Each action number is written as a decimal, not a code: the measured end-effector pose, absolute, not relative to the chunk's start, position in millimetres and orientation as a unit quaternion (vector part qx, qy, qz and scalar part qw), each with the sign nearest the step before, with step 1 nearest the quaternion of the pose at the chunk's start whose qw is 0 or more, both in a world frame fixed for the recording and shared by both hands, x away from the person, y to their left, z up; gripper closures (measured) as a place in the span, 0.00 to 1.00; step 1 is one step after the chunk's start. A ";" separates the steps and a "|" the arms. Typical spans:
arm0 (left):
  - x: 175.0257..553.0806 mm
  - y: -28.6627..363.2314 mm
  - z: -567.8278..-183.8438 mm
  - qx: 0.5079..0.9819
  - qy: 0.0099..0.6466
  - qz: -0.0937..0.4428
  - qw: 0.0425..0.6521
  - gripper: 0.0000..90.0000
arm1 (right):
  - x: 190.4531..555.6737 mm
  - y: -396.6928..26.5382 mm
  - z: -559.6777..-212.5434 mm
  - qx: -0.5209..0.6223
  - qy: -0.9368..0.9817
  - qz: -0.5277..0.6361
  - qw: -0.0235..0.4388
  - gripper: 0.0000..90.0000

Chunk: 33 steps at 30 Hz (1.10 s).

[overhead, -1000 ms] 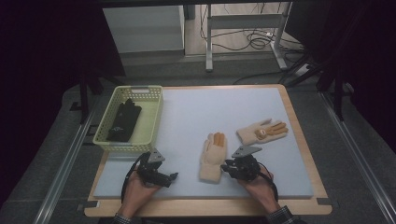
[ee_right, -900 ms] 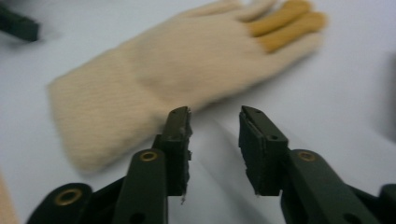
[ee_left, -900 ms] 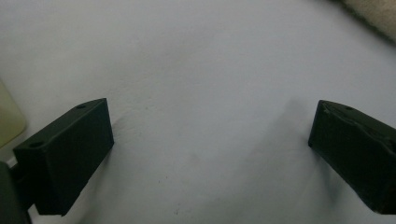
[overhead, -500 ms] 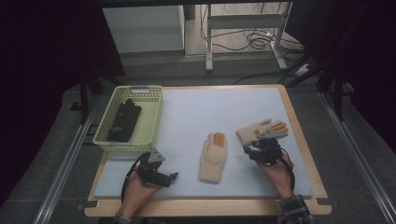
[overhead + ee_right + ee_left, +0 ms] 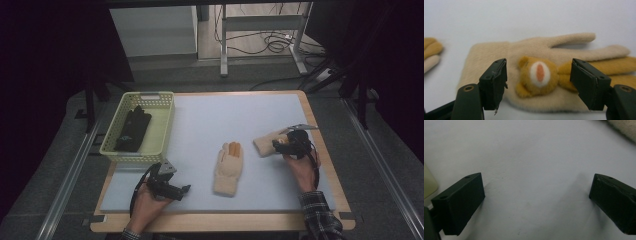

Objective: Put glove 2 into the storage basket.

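The right gripper (image 5: 539,87), jaws wide and holding nothing, is hovering over the right-hand beige glove (image 5: 536,72), lying lengthwise across its jaws, while the open, empty left gripper (image 5: 167,186) is resting far left.

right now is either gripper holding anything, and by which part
Nothing is held. The right gripper is open over the beige glove; the left gripper is open over bare mat.

Fuzzy fleece glove (image 5: 544,62); matt mat (image 5: 240,125); plastic basket (image 5: 165,125); wooden table edge (image 5: 220,222).
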<state>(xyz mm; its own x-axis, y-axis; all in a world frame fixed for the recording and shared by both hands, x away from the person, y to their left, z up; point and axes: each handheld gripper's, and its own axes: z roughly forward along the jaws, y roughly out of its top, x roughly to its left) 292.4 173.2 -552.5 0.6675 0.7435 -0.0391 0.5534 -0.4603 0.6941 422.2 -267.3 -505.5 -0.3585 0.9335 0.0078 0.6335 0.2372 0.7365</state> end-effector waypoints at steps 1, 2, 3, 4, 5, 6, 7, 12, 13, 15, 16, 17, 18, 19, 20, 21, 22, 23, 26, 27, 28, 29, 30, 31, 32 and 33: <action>292.3 173.2 -552.5 0.844 0.384 0.136 0.349 0.00 | 425.1 -265.8 -508.1 0.524 0.753 0.329 0.225 0.32; 292.3 173.2 -552.5 0.844 0.384 0.136 0.349 0.00 | 427.7 -263.8 -511.1 0.528 0.751 0.324 0.228 0.33; 292.3 173.2 -552.5 0.844 0.384 0.136 0.349 0.00 | 429.5 -261.5 -513.9 0.529 0.752 0.314 0.235 0.37; 292.3 173.2 -552.5 0.844 0.384 0.136 0.349 0.00 | 430.0 -258.9 -516.2 0.529 0.754 0.300 0.249 0.46; 292.3 173.2 -552.5 0.844 0.384 0.136 0.349 0.00 | 429.4 -256.1 -518.5 0.522 0.757 0.287 0.268 0.51; 292.3 173.2 -552.5 0.844 0.384 0.136 0.350 0.00 | 428.9 -254.5 -519.7 0.516 0.759 0.287 0.275 0.56; 292.3 173.2 -552.5 0.844 0.384 0.136 0.349 0.00 | 428.1 -253.6 -519.5 0.516 0.759 0.288 0.275 0.60; 292.3 173.2 -552.5 0.844 0.384 0.136 0.349 0.00 | 423.6 -254.0 -512.6 0.497 0.772 0.285 0.276 0.71; 292.3 173.2 -552.5 0.844 0.384 0.136 0.349 0.00 | 422.8 -255.4 -511.1 0.494 0.773 0.288 0.273 0.71; 292.3 173.2 -552.5 0.844 0.384 0.136 0.349 0.00 | 420.6 -258.3 -507.7 0.489 0.775 0.294 0.273 0.71; 292.3 173.3 -552.5 0.844 0.384 0.136 0.349 0.00 | 419.1 -259.4 -505.4 0.485 0.776 0.298 0.273 0.71; 292.3 173.3 -552.5 0.844 0.384 0.136 0.349 0.00 | 417.3 -260.2 -503.0 0.480 0.777 0.303 0.273 0.71; 292.3 173.2 -552.5 0.844 0.384 0.136 0.349 0.00 | 415.4 -260.7 -500.6 0.475 0.778 0.306 0.275 0.71; 292.3 173.2 -552.5 0.844 0.384 0.136 0.349 0.00 | 413.3 -261.1 -498.1 0.470 0.780 0.309 0.275 0.71; 292.3 173.2 -552.5 0.844 0.384 0.136 0.349 0.00 | 413.3 -261.1 -498.1 0.470 0.780 0.309 0.275 0.71; 292.3 173.1 -552.5 0.843 0.384 0.136 0.349 0.00 | 411.0 -261.3 -495.6 0.464 0.782 0.314 0.274 0.71; 292.3 173.1 -552.5 0.843 0.385 0.136 0.350 0.00 | 405.7 -261.4 -490.0 0.453 0.786 0.323 0.268 0.71; 292.3 173.1 -552.5 0.843 0.385 0.136 0.350 0.00 | 405.7 -261.4 -490.0 0.453 0.786 0.323 0.268 0.71; 292.3 173.1 -552.5 0.843 0.385 0.136 0.349 0.00 | 396.1 -261.2 -480.3 0.431 0.795 0.342 0.257 0.71; 292.3 173.1 -552.5 0.843 0.385 0.136 0.350 0.00 | 393.6 -261.2 -477.5 0.423 0.797 0.349 0.253 0.71; 292.3 173.1 -552.5 0.843 0.385 0.136 0.349 0.00 | 391.1 -261.3 -474.6 0.416 0.799 0.355 0.251 0.71; 292.3 173.1 -552.5 0.843 0.385 0.136 0.350 0.00 | 388.3 -261.4 -471.2 0.408 0.801 0.362 0.247 0.71; 292.3 173.1 -552.5 0.843 0.385 0.136 0.350 0.00 | 385.5 -261.1 -467.9 0.399 0.803 0.371 0.243 0.71; 292.3 173.1 -552.5 0.843 0.385 0.136 0.350 0.00 | 382.8 -260.7 -464.5 0.387 0.806 0.379 0.239 0.71; 292.3 173.1 -552.5 0.843 0.385 0.136 0.350 0.00 | 378.8 -259.4 -460.0 0.372 0.810 0.388 0.232 0.71; 292.4 173.3 -552.5 0.844 0.384 0.137 0.349 0.00 | 376.5 -258.2 -457.4 0.363 0.814 0.393 0.229 0.71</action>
